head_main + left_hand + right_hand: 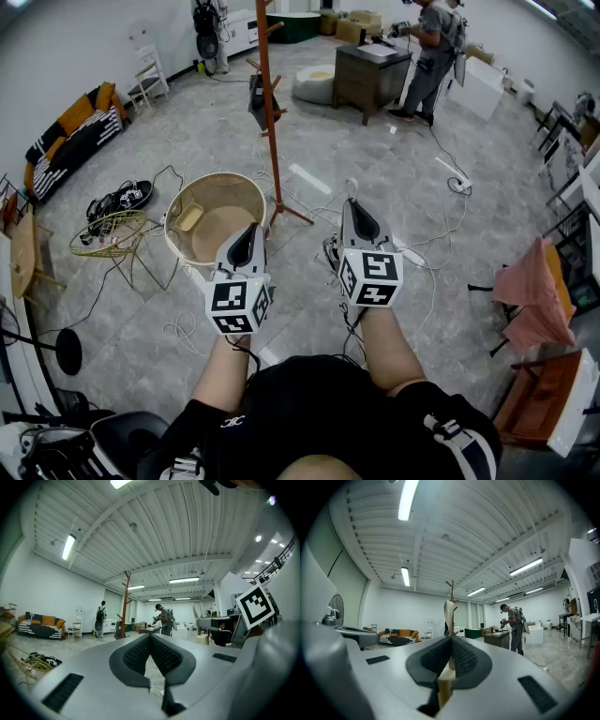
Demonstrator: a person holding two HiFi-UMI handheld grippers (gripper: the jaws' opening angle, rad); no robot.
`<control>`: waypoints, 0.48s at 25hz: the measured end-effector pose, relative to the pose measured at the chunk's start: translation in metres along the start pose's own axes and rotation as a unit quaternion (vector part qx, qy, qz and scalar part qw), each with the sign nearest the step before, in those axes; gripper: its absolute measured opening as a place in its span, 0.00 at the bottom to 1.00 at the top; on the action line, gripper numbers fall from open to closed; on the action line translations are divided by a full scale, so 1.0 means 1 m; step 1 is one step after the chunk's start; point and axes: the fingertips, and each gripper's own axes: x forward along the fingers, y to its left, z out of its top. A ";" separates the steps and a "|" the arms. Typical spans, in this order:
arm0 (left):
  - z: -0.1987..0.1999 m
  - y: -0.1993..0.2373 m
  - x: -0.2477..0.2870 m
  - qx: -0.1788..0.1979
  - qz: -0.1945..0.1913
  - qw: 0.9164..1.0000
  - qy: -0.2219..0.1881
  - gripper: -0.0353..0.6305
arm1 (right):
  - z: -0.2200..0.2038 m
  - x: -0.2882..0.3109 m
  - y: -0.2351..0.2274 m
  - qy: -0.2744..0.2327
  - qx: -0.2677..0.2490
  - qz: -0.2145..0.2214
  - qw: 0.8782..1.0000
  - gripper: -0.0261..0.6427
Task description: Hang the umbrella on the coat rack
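The brown wooden coat rack stands on the floor ahead, with a dark item hanging from a low peg. My right gripper is shut on the umbrella's cream hooked handle, which pokes out past its tips toward the rack's base. In the right gripper view the handle rises between the closed pads, with the rack straight behind it. The rest of the umbrella is mostly hidden under the gripper. My left gripper is shut and empty. The left gripper view shows the rack far off to the left.
A round beige tub sits left of the rack's feet, with a wire basket and shoes beside it. Cables trail over the floor. A person stands at a dark cabinet at the back. A pink-draped chair is at the right.
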 end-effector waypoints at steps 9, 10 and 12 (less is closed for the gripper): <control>0.008 0.040 0.016 -0.001 -0.014 1.000 -0.004 0.08 | 0.012 0.032 0.026 -0.016 -0.008 -0.005 1.000 0.06; 0.009 0.043 0.017 0.000 -0.016 1.000 -0.006 0.08 | 0.013 0.035 0.028 -0.018 -0.009 -0.008 1.000 0.06; 0.011 0.052 0.017 0.005 -0.020 1.000 -0.009 0.08 | 0.017 0.044 0.032 -0.023 -0.008 -0.015 1.000 0.06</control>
